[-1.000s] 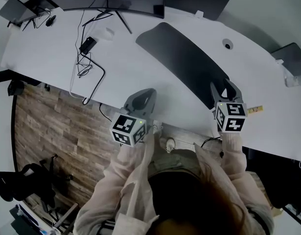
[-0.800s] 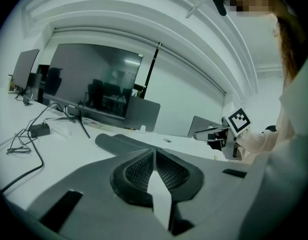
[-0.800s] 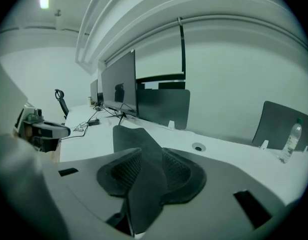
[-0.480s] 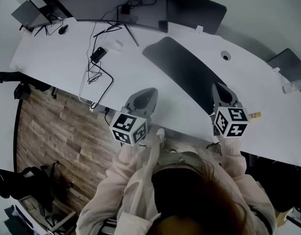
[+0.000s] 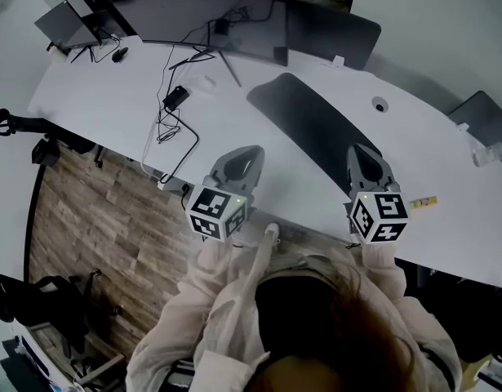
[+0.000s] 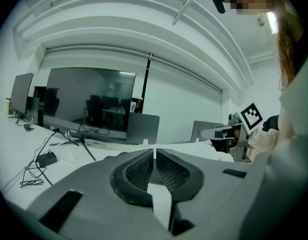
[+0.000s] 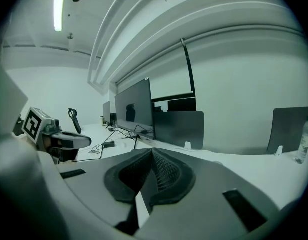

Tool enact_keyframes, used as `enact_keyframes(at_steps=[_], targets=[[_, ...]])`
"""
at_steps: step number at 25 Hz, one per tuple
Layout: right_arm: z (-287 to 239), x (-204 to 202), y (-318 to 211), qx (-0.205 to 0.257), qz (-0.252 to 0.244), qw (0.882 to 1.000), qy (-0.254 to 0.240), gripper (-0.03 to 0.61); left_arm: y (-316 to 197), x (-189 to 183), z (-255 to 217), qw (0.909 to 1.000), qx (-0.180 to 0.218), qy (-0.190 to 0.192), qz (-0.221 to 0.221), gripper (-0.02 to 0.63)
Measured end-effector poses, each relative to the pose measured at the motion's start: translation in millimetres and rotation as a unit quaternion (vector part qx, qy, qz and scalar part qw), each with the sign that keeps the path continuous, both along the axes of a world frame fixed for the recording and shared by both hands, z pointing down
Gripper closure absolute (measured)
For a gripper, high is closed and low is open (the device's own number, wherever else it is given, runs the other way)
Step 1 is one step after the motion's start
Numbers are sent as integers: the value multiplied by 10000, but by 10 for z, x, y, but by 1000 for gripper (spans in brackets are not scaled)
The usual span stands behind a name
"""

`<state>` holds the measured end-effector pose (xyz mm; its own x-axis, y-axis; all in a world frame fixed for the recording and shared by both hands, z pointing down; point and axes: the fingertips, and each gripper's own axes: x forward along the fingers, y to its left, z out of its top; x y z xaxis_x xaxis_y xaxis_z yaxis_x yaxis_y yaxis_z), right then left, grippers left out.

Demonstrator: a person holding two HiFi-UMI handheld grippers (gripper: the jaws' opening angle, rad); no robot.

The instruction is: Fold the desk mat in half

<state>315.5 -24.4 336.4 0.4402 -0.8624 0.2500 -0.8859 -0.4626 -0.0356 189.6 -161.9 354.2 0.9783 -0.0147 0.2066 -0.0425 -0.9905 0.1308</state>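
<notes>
The dark grey desk mat (image 5: 312,121) lies flat and slantwise on the white desk (image 5: 112,88) in the head view. Its near end runs under my right gripper (image 5: 358,150), which hovers above it. The right jaws have just been closing and now stand shut; in the right gripper view (image 7: 151,151) nothing shows between the pads. My left gripper (image 5: 247,153) hangs over the desk's near edge, left of the mat, also shut and empty in its own view (image 6: 154,151). Each gripper view looks level across the desk and sees the other gripper.
A wide monitor (image 5: 210,15) on a stand is at the back, with cables and a power adapter (image 5: 175,98) in front of it. A laptop (image 5: 67,23) sits far left, a cable hole (image 5: 379,103) right of the mat, a bottle (image 5: 489,153) far right.
The right jaws went from open over the mat's near end to shut. Both grippers rose toward the head camera. The mat looks unmoved.
</notes>
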Motion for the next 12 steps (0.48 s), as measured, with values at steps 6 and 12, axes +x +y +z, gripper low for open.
enact_keyframes(at_steps=[6, 12], targets=[[83, -55, -15, -65, -47, 10000, -56, 563, -9, -29, 60, 10000, -41, -47, -63, 572], [102, -76, -37, -177, -96, 9998, -37, 563, -34, -68, 97, 9999, -72, -101, -113, 572]])
